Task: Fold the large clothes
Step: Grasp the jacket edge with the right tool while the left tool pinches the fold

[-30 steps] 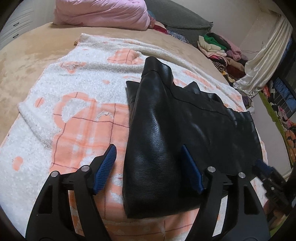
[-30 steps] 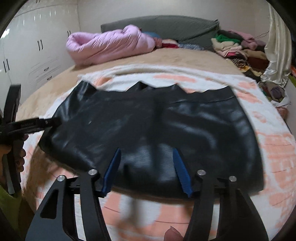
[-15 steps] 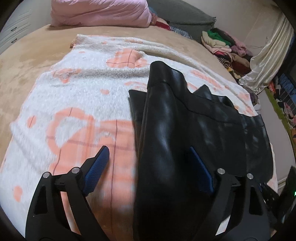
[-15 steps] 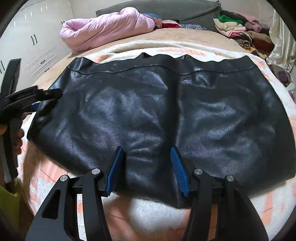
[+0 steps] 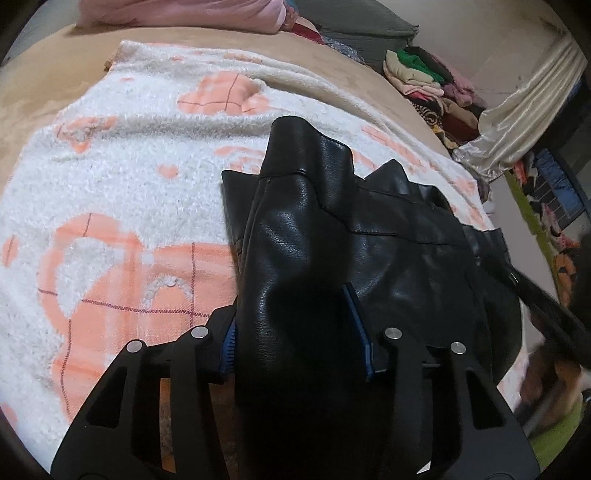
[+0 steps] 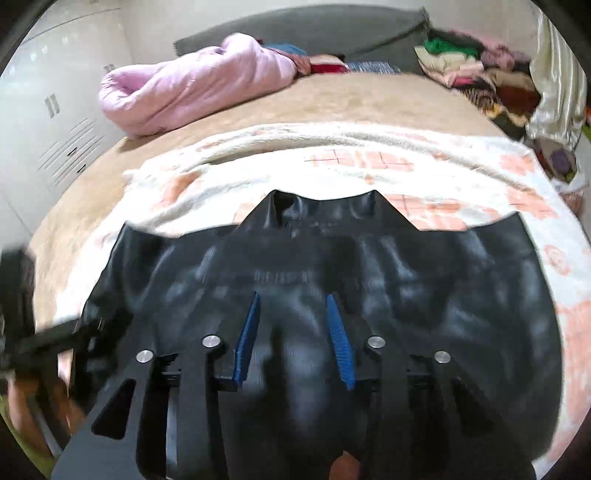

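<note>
A black leather garment (image 5: 332, 229) lies on a white and orange blanket (image 5: 122, 192) on the bed. In the left wrist view my left gripper (image 5: 291, 325) has its blue pads on either side of the garment's near left edge, which bunches up between the fingers. In the right wrist view the garment (image 6: 424, 280) spreads wide, and my right gripper (image 6: 293, 336) has its blue pads (image 6: 247, 336) around a raised fold of the near hem. The right gripper shows as a dark blurred bar at the right of the left wrist view (image 5: 546, 317).
A pink quilt (image 6: 192, 92) lies at the bed's head by a grey headboard (image 6: 303, 33). A pile of folded clothes (image 5: 432, 81) and a cream curtain (image 5: 524, 114) stand to the right. White wardrobes (image 6: 48, 110) are on the left.
Both grippers moved forward onto the garment's near edge and narrowed around it. The leather now bunches up between the fingers, and the right wrist view is blurred by motion.
</note>
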Available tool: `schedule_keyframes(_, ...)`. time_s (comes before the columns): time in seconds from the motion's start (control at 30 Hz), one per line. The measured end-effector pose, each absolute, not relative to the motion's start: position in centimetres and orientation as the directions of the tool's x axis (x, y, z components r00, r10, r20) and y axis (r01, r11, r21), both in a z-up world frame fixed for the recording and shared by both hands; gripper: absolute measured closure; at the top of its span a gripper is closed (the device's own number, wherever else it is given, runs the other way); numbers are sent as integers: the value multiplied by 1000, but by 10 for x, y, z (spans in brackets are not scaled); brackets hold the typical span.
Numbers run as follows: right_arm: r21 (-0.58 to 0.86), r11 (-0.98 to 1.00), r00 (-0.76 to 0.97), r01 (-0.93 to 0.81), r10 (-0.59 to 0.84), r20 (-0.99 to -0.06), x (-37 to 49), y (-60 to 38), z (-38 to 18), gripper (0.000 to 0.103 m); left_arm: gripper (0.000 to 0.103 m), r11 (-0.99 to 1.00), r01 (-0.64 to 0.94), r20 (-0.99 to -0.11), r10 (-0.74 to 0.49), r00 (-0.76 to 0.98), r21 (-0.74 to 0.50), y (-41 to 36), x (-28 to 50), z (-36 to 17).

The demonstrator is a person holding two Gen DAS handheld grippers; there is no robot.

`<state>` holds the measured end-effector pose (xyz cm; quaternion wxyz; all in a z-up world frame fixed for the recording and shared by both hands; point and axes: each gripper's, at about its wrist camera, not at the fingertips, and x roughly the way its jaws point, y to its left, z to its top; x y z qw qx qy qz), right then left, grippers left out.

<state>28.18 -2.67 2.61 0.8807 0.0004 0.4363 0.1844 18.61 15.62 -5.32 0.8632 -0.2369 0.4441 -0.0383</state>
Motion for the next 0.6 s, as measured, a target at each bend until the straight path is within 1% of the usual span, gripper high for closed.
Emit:
schedule_keyframes(0.07,141,948,527,-285,277,-803,303,-20,13,70,64,880,-142,-745,-288,601,-454,158,187,-54)
schedule_keyframes(0.13,145,954,450,-261,253,-857,318,-16,-10,69,63,876,-139,-742,-296,602,-463,160,188,-53)
schedule_keyframes(0.2,117,957,440,-265,229,-868,321,-13,-23,69,62,859,-145,-733,-317,601,-490,164,190,-54)
schedule_keyframes(0.27,90,959,457,-269,209,-865,319,-8,-25,69,53,846,-159,-731,-328,598,-509,168,192,-56)
schedule_keyframes(0.3,87,959,460,-269,207,-863,318,-8,-26,69,51,839,-165,-730,-333,597,-519,172,193,-58)
schedule_keyframes(0.37,125,957,453,-260,235,-860,320,-13,-27,69,48,827,-171,-725,-346,595,-535,175,195,-59)
schedule_keyframes(0.43,162,950,468,-265,274,-840,317,-21,-16,68,44,828,-175,-725,-341,599,-533,177,195,-56)
schedule_keyframes(0.53,197,930,506,-311,337,-794,280,-29,7,68,33,827,-192,-723,-319,613,-528,181,193,-52)
schedule_keyframes(0.6,207,914,502,-350,369,-782,253,-29,11,68,32,822,-200,-723,-321,612,-533,185,195,-54)
